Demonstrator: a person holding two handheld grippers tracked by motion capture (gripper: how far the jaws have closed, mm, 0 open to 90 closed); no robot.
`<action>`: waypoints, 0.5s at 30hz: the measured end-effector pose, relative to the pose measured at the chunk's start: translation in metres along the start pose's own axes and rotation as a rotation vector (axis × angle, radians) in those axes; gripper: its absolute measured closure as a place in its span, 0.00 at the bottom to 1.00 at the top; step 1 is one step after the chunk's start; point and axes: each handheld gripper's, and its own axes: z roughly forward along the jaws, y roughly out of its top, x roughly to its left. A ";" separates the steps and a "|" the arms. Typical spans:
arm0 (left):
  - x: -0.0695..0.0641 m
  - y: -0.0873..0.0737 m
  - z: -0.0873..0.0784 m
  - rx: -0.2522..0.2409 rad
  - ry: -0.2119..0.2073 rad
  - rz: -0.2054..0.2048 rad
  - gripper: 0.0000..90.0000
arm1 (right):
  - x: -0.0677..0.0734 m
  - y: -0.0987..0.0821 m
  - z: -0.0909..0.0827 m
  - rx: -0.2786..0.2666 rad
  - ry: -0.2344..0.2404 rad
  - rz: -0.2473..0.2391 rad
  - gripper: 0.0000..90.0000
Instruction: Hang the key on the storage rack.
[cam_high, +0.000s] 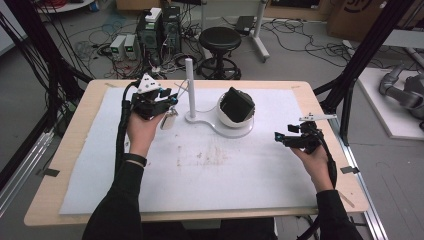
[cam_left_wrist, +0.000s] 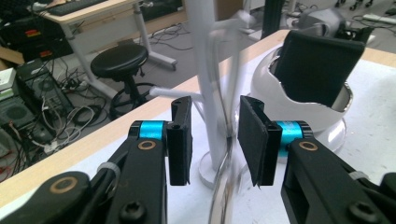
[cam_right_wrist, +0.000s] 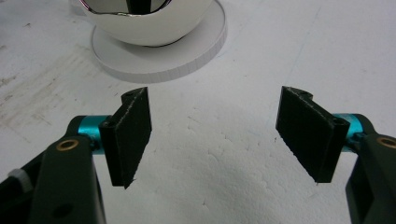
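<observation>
A white stand with an upright post (cam_high: 189, 85) and a round white bowl (cam_high: 226, 119) sits at the back middle of the table. A black square block (cam_high: 237, 104) rests tilted in the bowl. My left gripper (cam_high: 169, 97) is just left of the post, and a small silvery object (cam_high: 169, 119) hangs below its jaws. In the left gripper view the gripper (cam_left_wrist: 215, 135) is open, with a blurred silvery loop (cam_left_wrist: 223, 186) between the pads and the post (cam_left_wrist: 205, 70) behind. My right gripper (cam_high: 278, 135) is open over the sheet, right of the bowl (cam_right_wrist: 144, 23), with nothing between its jaws (cam_right_wrist: 217, 135).
A white foam sheet (cam_high: 225, 165) covers most of the wooden table (cam_high: 60, 165). The stand's flat round base (cam_right_wrist: 159, 60) spreads under the bowl. Beyond the far edge are a black stool (cam_high: 220, 40), computer towers (cam_high: 150, 30) and loose cables. Black frame legs (cam_high: 365, 55) rise at the right.
</observation>
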 end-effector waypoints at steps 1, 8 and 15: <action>0.000 0.000 0.000 0.003 0.000 0.001 0.72 | 0.000 0.000 0.000 0.001 0.001 0.002 0.30; -0.002 0.001 -0.001 0.010 -0.016 0.011 0.74 | 0.000 0.000 -0.001 -0.001 -0.001 -0.001 0.30; -0.003 0.000 -0.001 0.017 -0.027 0.013 0.73 | 0.000 0.000 -0.001 -0.001 0.001 0.002 0.30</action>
